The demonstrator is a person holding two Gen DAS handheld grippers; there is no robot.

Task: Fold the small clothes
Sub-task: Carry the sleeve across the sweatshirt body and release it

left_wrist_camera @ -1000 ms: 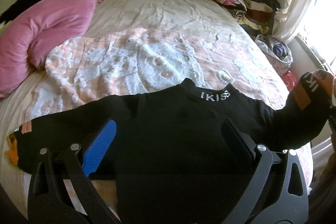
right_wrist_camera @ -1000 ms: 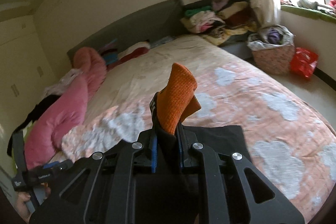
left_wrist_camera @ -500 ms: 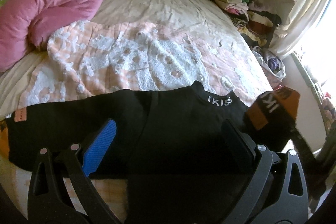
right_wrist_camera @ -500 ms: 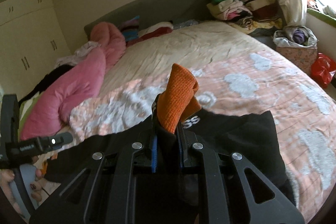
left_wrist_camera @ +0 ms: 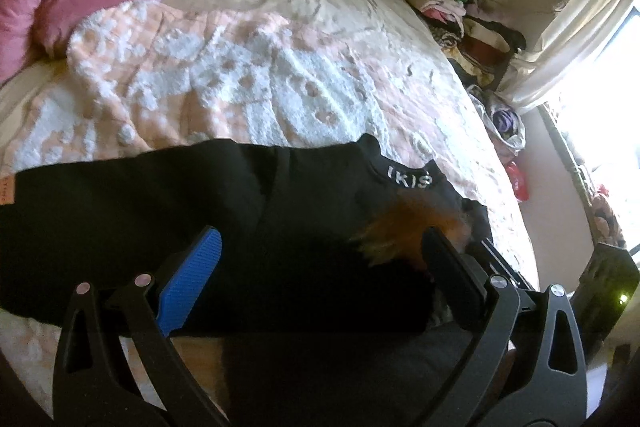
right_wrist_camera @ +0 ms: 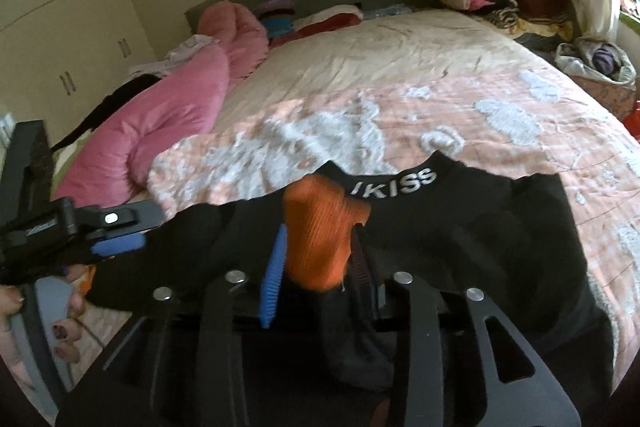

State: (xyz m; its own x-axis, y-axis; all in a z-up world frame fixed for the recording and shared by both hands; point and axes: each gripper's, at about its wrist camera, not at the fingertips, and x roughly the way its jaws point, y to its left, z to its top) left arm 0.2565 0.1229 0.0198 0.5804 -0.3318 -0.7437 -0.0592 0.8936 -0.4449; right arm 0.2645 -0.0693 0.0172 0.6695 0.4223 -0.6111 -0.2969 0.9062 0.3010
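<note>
Releasing: right gripper (right_wrist_camera: 316,267) jaws opening; orange cuff (right_wrist_camera: 320,239), earlier pinched and raised, now loose between them, on the black sweater (left_wrist_camera: 200,219) chest below its collar (right_wrist_camera: 400,183)
Meaning: sleeve fold-in looks done
Left gripper (left_wrist_camera: 320,267): jaws apart, empty, above the sweater's hem
Sweater: flat on the bed (left_wrist_camera: 280,75); left sleeve outstretched
</note>
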